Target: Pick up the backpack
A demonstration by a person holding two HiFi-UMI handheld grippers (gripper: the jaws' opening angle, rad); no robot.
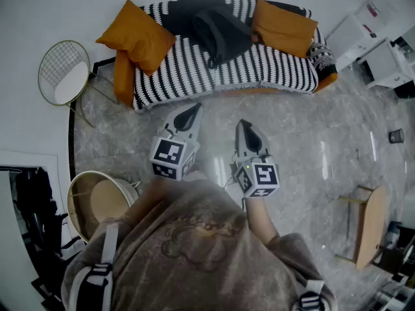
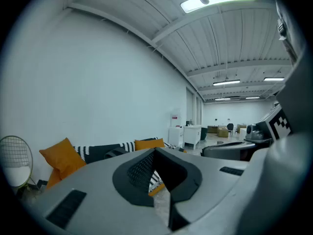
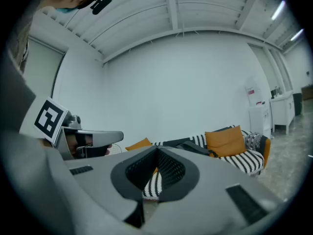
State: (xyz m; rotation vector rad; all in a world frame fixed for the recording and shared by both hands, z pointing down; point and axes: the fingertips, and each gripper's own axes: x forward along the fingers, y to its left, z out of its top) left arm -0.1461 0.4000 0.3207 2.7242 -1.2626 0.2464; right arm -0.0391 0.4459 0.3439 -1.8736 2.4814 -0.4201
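Backpack (image 1: 220, 34): dark, slumped on striped sofa (image 1: 272, 70) at twelve o'clock, between orange cushions (image 1: 136, 36), well apart from both grippers | Left gripper (image 1: 192, 114): jaws closed, empty | Right gripper (image 1: 246, 129): jaws closed, empty | Both point toward sofa, probably lined up for approach.

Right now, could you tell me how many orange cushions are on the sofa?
2. One cushion leans at the sofa's left end, the other at its right end, the backpack between them. The orange shape under the left one may be a third.
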